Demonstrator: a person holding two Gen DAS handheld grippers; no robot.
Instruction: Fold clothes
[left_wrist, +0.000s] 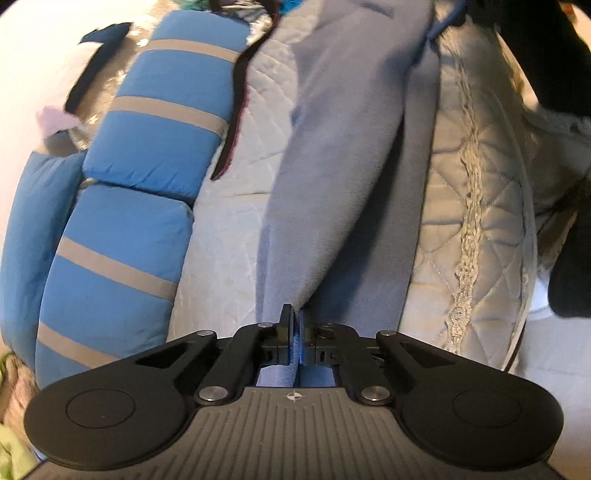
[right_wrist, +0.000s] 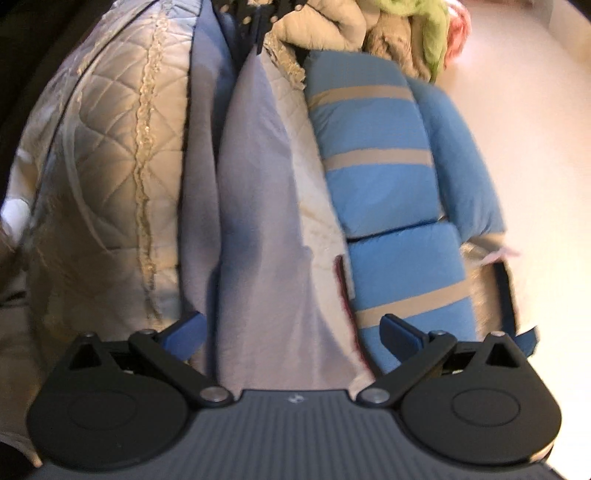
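A long grey-blue fleece garment (left_wrist: 332, 166) is stretched lengthwise over the quilted bed cover. In the left wrist view its near end is pinched between the fingers of my left gripper (left_wrist: 294, 314), which is shut on the cloth. In the right wrist view the same garment (right_wrist: 258, 184) runs away from me in a raised fold. My right gripper (right_wrist: 291, 319) is open, with one finger on each side of the fold and neither pad pressing on it. At the far end a dark gripper shape (right_wrist: 258, 18) holds the cloth up.
A cream quilted bed cover (left_wrist: 480, 184) with a lace strip lies under the garment. Beside it sits a folded blue duvet with grey stripes (left_wrist: 122, 229) (right_wrist: 388, 177). Loose green, beige and pink clothes (right_wrist: 406, 33) are piled beyond it. A dark maroon strap (left_wrist: 236, 110) lies by the duvet.
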